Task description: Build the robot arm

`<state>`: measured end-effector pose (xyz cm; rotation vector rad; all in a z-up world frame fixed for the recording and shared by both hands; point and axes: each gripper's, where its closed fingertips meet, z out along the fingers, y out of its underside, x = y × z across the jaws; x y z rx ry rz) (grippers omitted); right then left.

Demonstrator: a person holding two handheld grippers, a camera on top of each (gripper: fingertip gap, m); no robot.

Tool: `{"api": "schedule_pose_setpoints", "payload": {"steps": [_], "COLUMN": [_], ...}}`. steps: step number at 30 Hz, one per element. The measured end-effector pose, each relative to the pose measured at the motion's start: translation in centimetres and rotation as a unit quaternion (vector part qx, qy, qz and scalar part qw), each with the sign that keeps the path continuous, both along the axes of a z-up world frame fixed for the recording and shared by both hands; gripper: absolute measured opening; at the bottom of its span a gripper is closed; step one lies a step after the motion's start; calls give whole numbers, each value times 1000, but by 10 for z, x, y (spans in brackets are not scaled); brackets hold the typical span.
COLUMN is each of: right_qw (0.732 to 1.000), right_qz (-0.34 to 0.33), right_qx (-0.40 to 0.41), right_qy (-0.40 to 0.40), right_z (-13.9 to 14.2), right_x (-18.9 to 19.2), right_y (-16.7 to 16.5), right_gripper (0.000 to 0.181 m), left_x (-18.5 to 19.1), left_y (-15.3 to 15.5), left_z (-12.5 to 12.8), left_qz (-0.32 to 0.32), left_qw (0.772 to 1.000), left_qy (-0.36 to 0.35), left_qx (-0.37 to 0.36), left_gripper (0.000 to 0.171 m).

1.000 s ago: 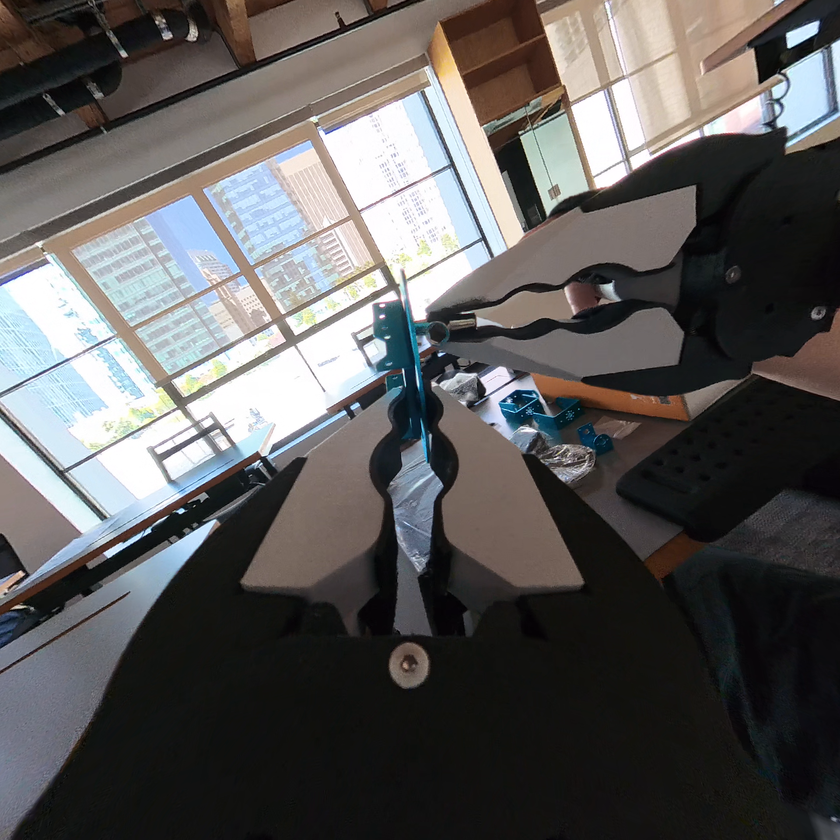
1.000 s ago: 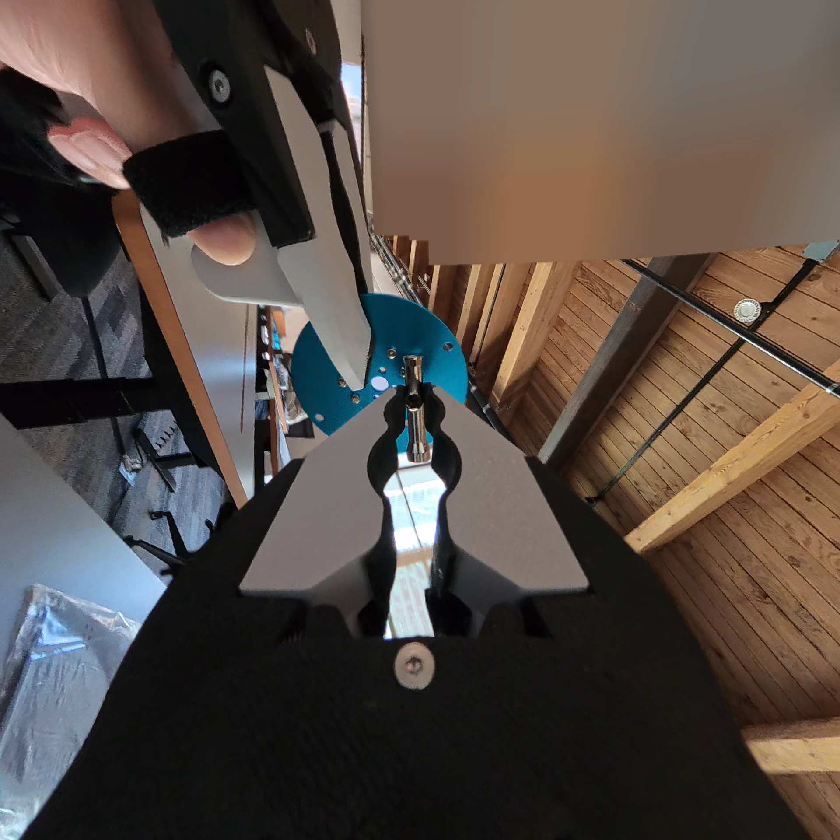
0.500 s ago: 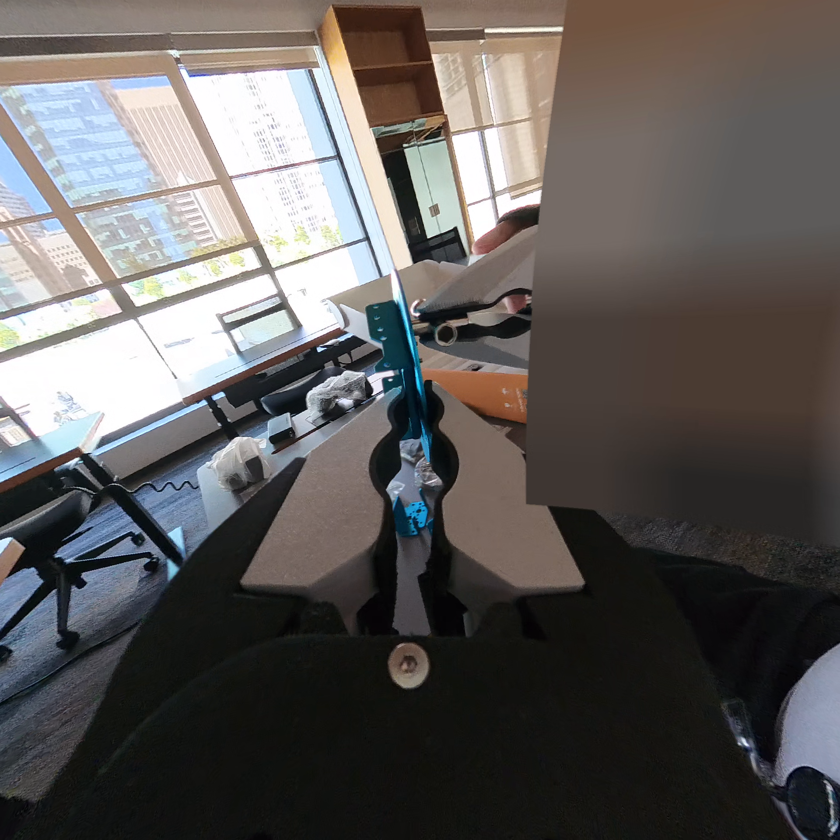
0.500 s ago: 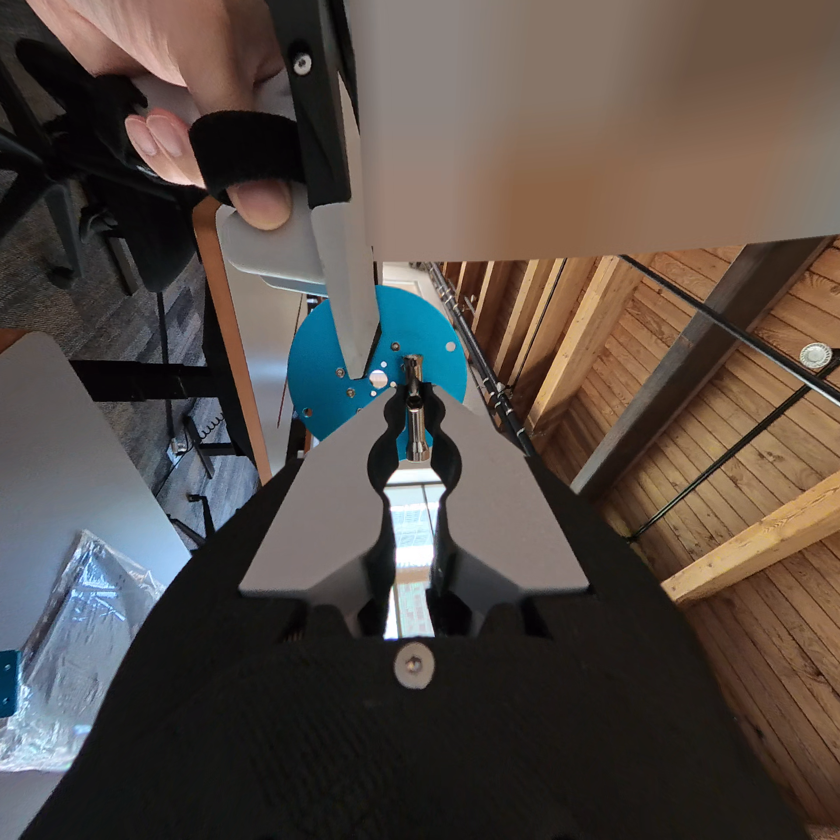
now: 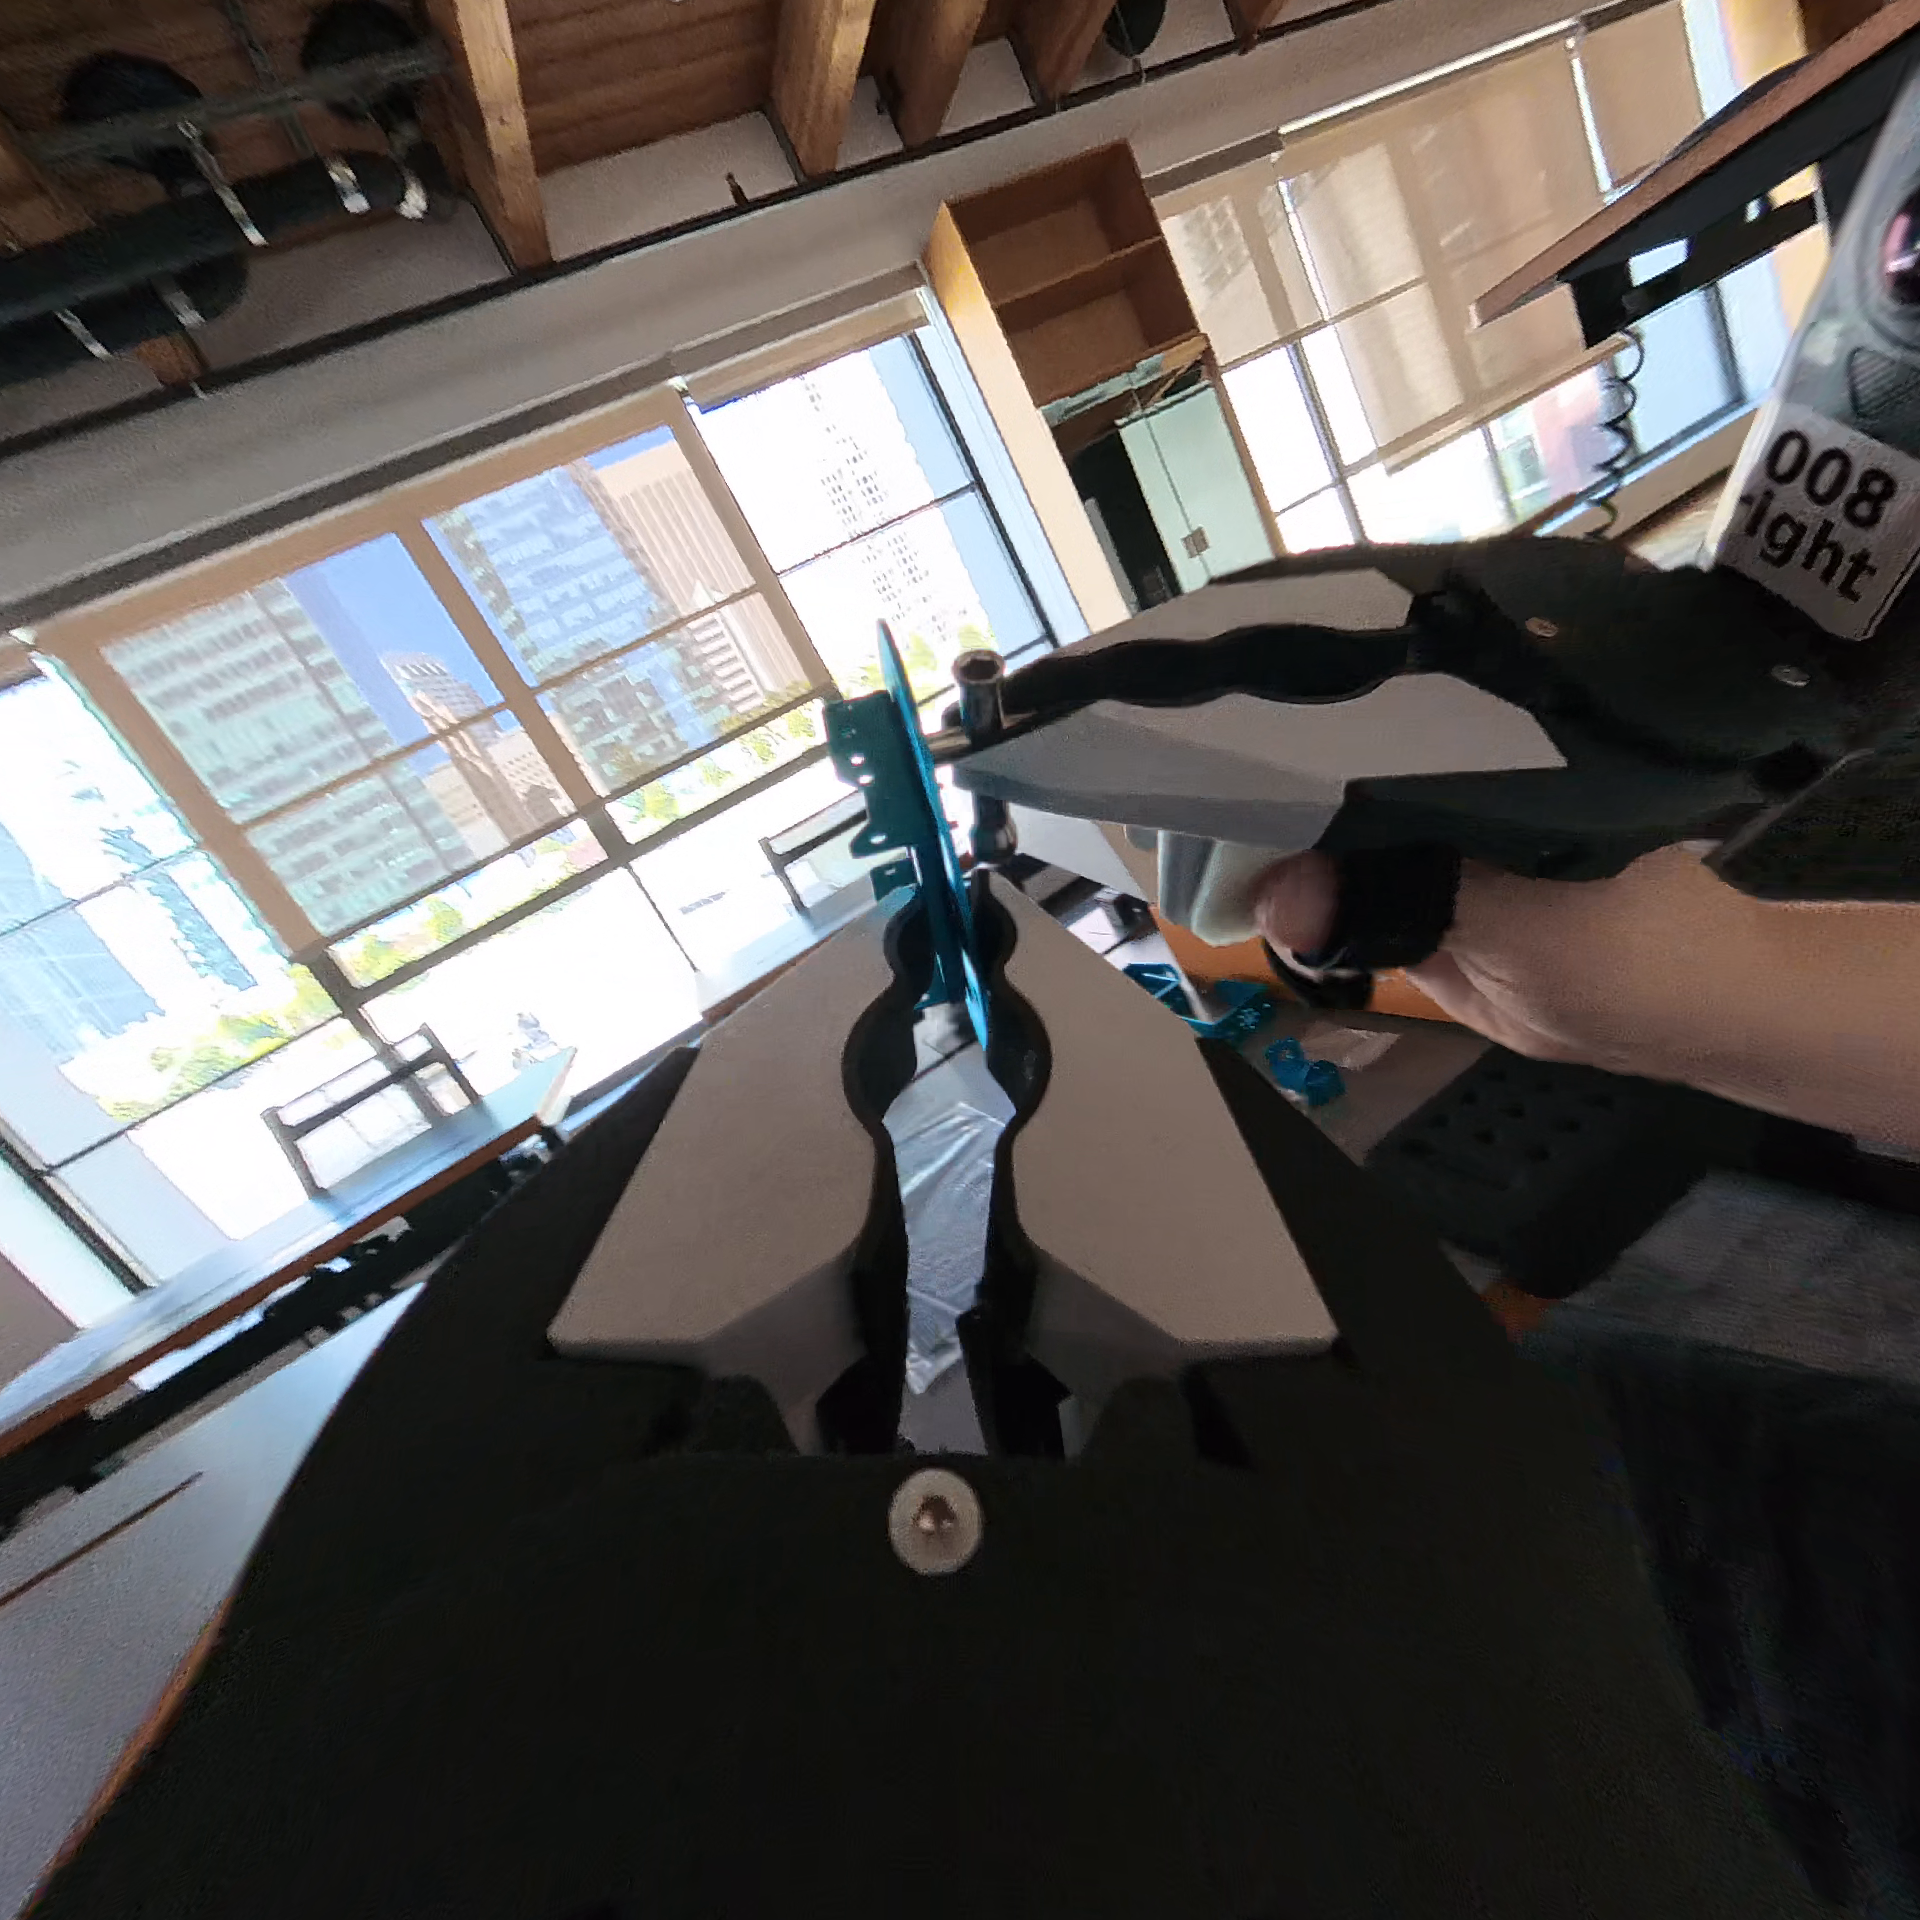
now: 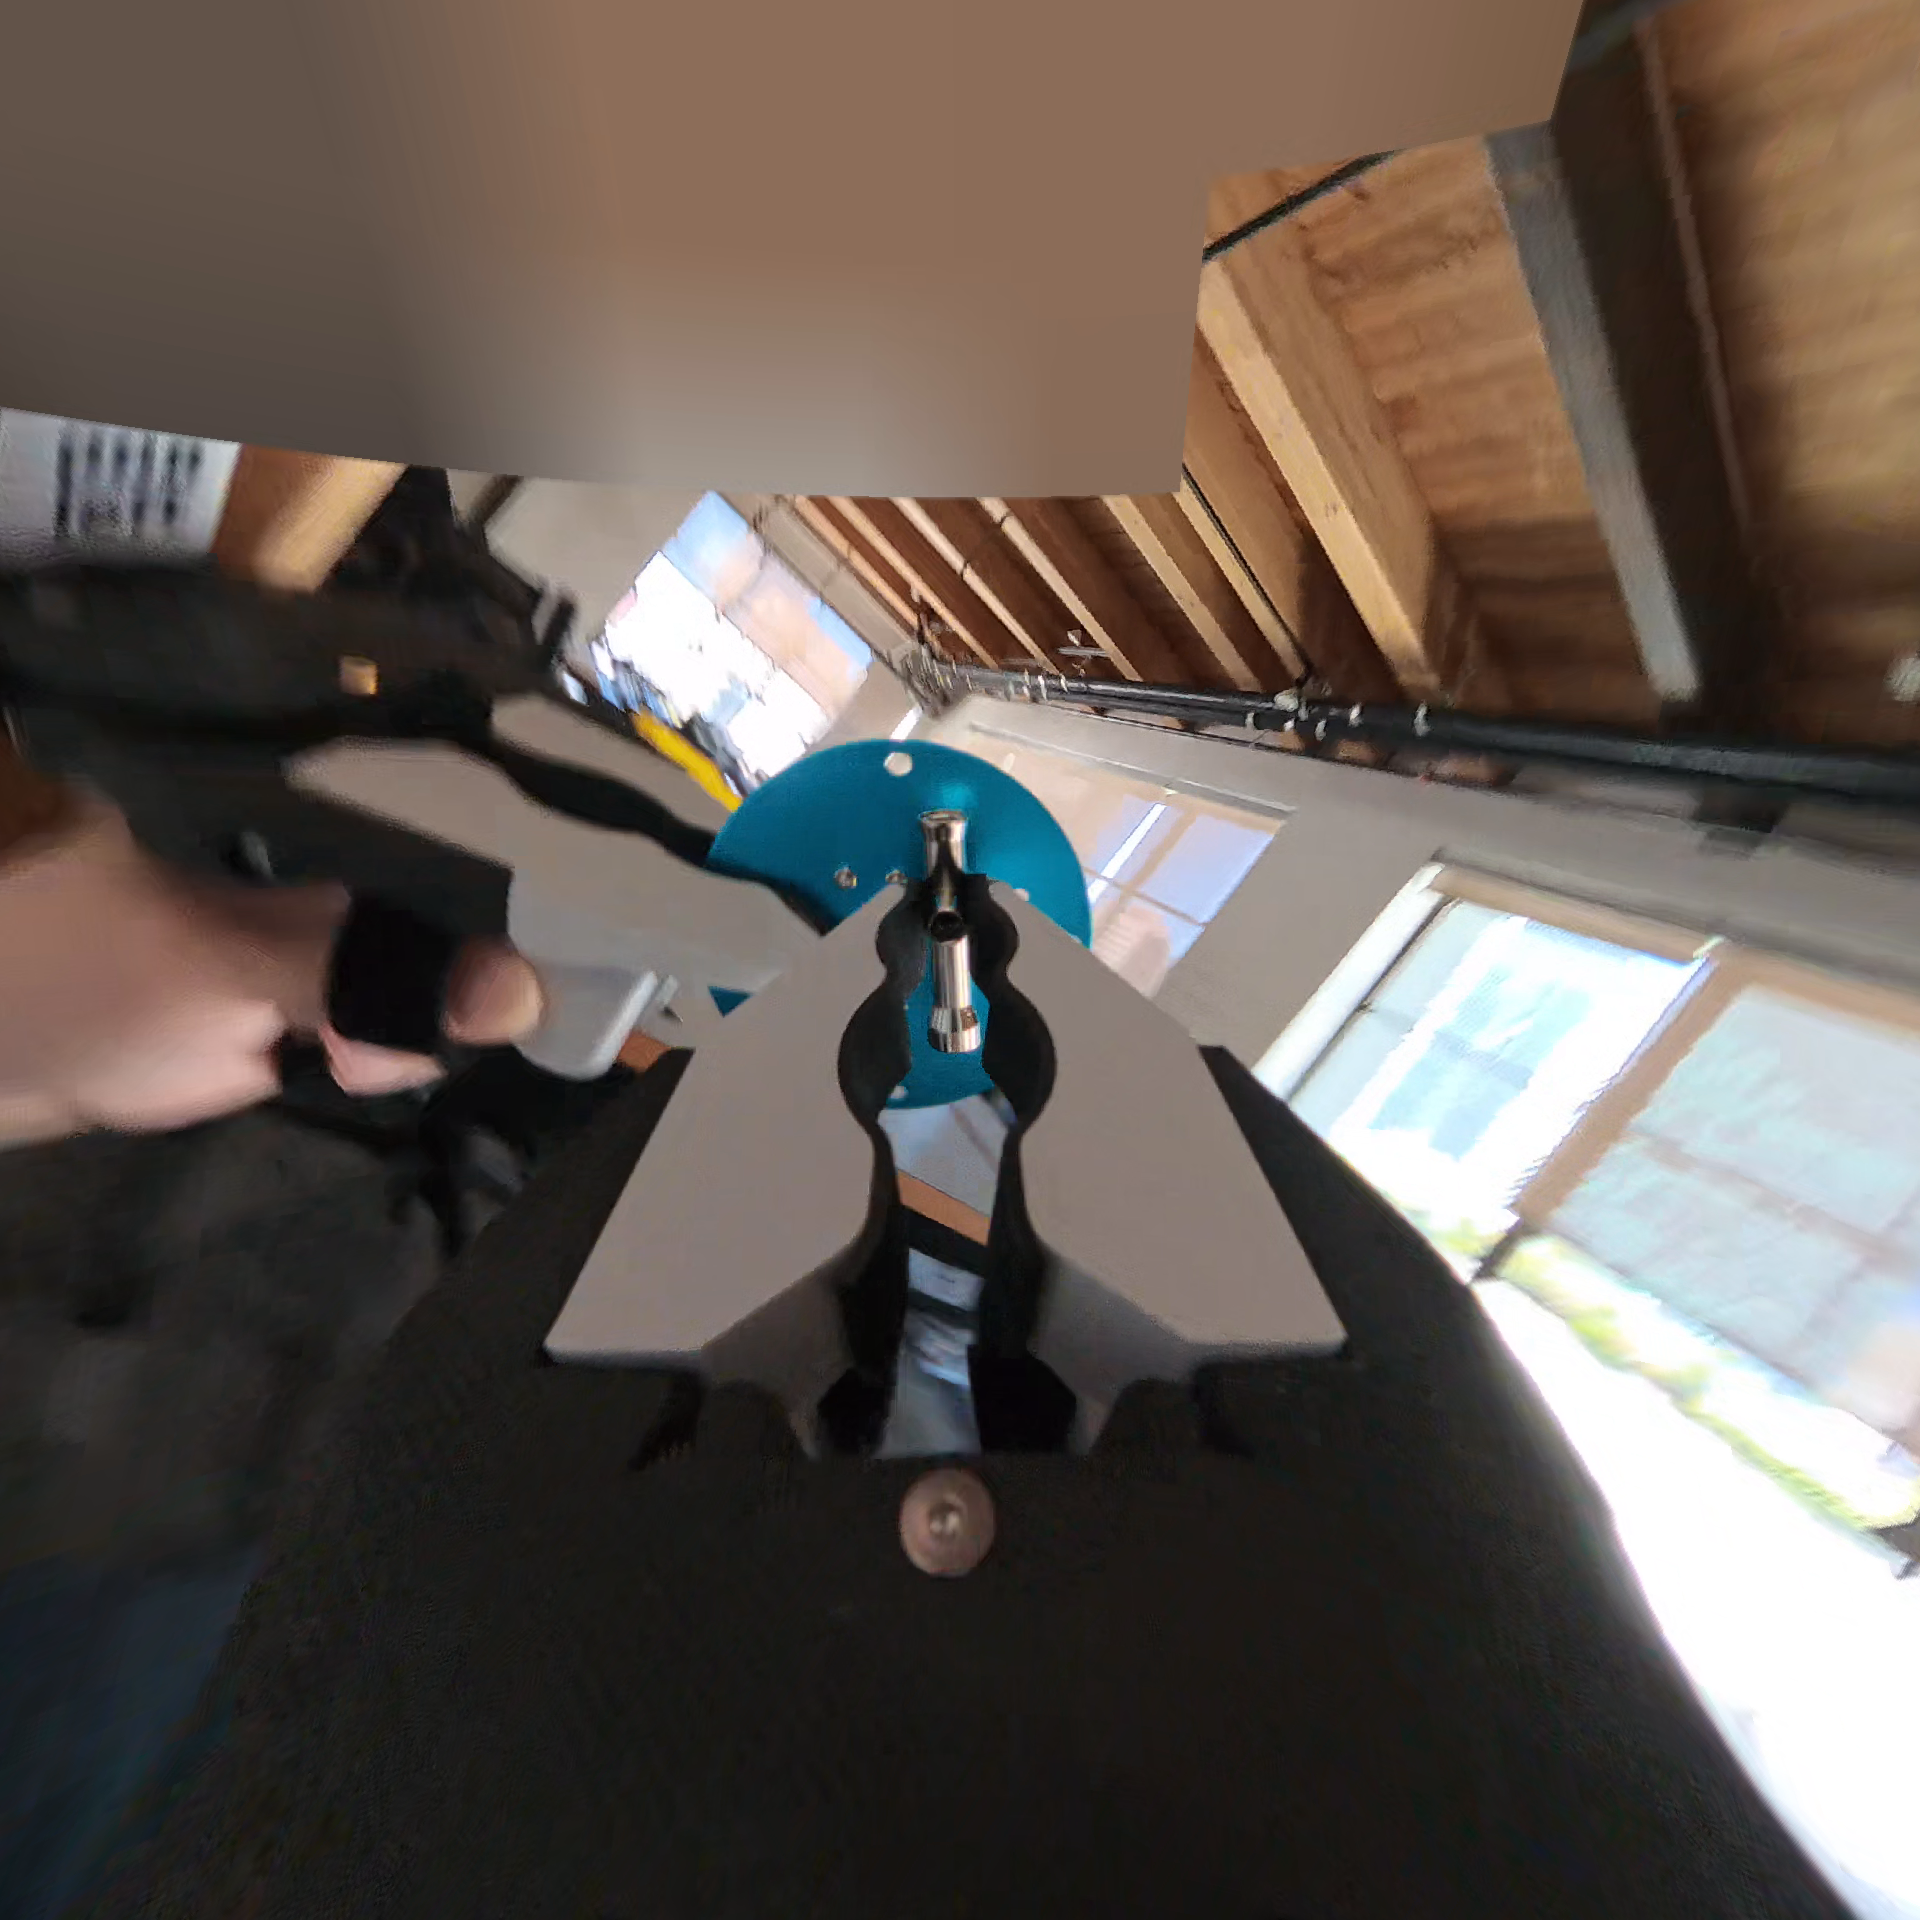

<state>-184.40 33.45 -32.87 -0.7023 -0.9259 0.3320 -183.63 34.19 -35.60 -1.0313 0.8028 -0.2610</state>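
My left gripper (image 5: 951, 914) is shut on the lower edge of a blue round metal plate (image 5: 925, 790), held upright and edge-on, with a small blue bracket (image 5: 868, 769) on its far side. My right gripper (image 5: 971, 743) comes in from the right, shut on a small silver socket tool (image 5: 977, 675) whose tip meets the plate's face. In the right wrist view the right gripper (image 6: 940, 888) grips the silver tool (image 6: 948, 977) in front of the blue plate (image 6: 821, 821). The left gripper (image 6: 727, 862) reaches in from the left, blurred.
A hand (image 5: 1558, 966) holds the right gripper. Below lie a table with loose blue parts (image 5: 1226, 1013), a clear plastic bag (image 5: 951, 1153) and a black perforated pad (image 5: 1538, 1153). Large windows, desks and a wooden shelf (image 5: 1070, 270) stand behind. Wooden ceiling beams are overhead. Both grippers' tips are close together, under 4 cm apart.
Both grippers have swung and turned in the air, so the backgrounds shifted. The right gripper has rolled about the tool. Both grips are unchanged and the tool stays at the plate.
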Motion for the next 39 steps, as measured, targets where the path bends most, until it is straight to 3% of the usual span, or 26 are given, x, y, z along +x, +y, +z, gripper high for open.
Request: {"api": "schedule_pose_setpoints", "payload": {"steps": [3,5,6,10,11,12,13,16,17,18,19,20,22,23,30,36,39], "right_qw": [977,932,896,702,682,694,736,916,965,993,997,984,940,924,884,881,865], "right_qz": [93,165,208,388,405,400,370,210,135,45,-32,-83,-136,-166,-193,-187,-188], "right_qx": [-140,-245,-303,-494,-509,-503,-480,-295,-202,-109,-18,64,171,194,276,285,316], "right_qy": [129,208,247,334,335,325,302,171,100,21,-63,-141,-260,-283,-324,-327,-341], "right_z": [2,0,-2,-13,-16,-18,-20,-10,-6,-4,-5,-8,-20,-20,-18,-18,-20], "right_x": [2,3,3,1,0,-1,-1,6,6,6,3,-2,-12,-11,-14,-16,-16], "right_y": [6,13,18,31,32,31,31,22,19,21,22,20,18,23,16,12,11], "right_gripper": [7,7,7,7,7,7,7,7,6,7,6,5,7,7,7,7,7], "left_x": [0,-2,-3,-9,-11,-12,-14,-21,-21,-22,-22,-22,-24,-25,-18,-15,-14], "left_y": [6,14,18,30,32,32,34,36,35,33,32,31,29,27,20,15,14], "left_z": [2,2,1,-7,-9,-10,-13,-18,-19,-21,-22,-23,-22,-21,-18,-17,-18], "left_qz": [39,79,98,139,136,117,92,28,6,-9,-18,-23,-20,-17,-8,-16,-27], "left_qw": [999,995,992,985,986,991,995,994,992,989,987,986,986,987,991,992,990], "left_qy": [5,20,31,68,64,49,24,-42,-49,-52,-53,-53,-52,-50,-23,-18,-16], "left_qx": [31,55,67,80,68,42,3,-98,-119,-135,-148,-155,-156,-152,-131,-127,-135], "left_gripper": [4,4,4,3,2,2,3,3,2,3,3,2,2,2,2,3,3]}}
